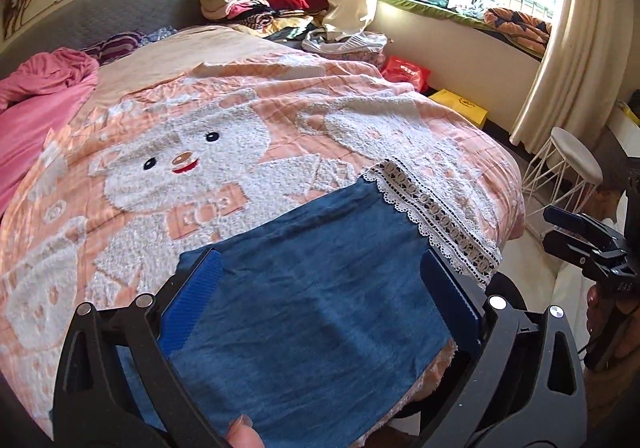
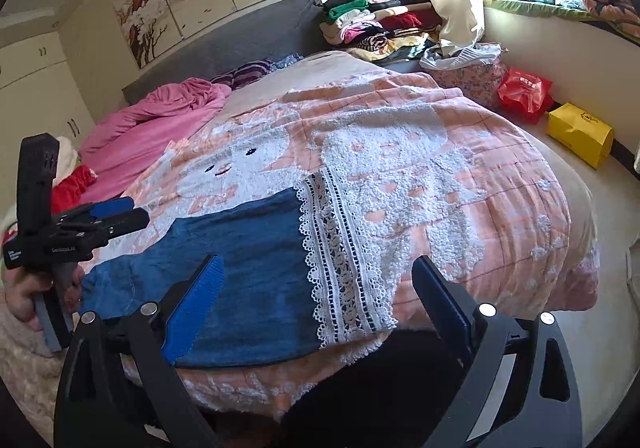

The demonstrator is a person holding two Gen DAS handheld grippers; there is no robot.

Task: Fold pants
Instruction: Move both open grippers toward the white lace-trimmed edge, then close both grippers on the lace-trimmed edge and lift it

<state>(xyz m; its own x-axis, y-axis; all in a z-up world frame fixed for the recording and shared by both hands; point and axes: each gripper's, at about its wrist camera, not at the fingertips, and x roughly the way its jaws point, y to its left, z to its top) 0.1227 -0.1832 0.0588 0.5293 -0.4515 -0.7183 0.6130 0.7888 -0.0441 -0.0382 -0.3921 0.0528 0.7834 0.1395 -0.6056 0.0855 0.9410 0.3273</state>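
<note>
Lying flat on bedspread (image 2: 500,184): folded pants (image 2: 256,260), hand-held grippers spread.

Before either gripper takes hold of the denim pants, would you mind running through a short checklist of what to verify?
1. Left gripper open: ok, jaws spread wide.
2. Right gripper open: ok, jaws spread wide.
3. Denim pants lying flat on the bear blanket: ok, only slight wrinkles.
4. Lace hem in view and uncovered: ok.
5. Waistband end in view: cannot tell, it runs under the left gripper.
6. Either gripper gripping cloth: not ok, neither does.
</note>
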